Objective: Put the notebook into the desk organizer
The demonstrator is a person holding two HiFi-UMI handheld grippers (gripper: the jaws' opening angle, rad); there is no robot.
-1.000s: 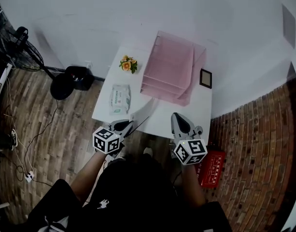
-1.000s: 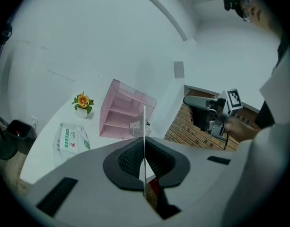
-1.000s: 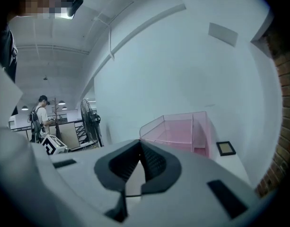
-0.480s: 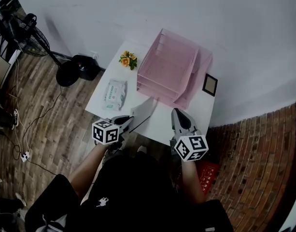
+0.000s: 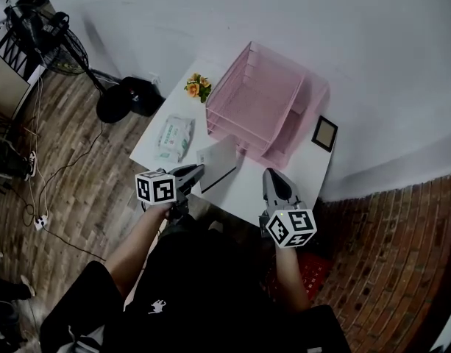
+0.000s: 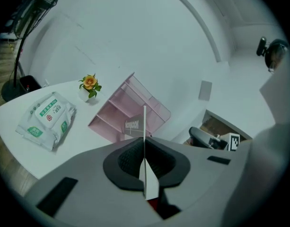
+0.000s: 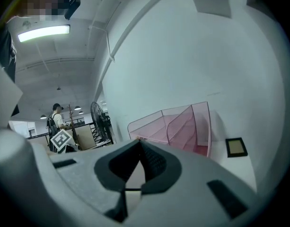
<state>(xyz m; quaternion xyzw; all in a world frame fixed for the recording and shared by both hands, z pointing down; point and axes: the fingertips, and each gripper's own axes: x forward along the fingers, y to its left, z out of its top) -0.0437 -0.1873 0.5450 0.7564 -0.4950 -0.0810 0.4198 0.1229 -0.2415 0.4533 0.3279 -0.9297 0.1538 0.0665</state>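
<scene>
Two claws, one in each hand. Left claw (image 5: pixel 197 173) pinches the near edge of one notebook (image 5: pixel 219 159), seen edge-on between its pads, above the counter (image 5: pixel 247 186), just before the open front of one pink mesh desk organizer (image 5: pixel 258 101) and outside it. Right claw (image 5: pixel 271 176), pressed together with nothing between its pads, hangs over the counter's near right edge. Also on the counter: one pack of wipes (image 5: pixel 173 137), left of the notebook; one small pot of flowers (image 5: pixel 198 87) by the organizer's left corner; one small picture frame (image 5: pixel 324 132) to its right.
</scene>
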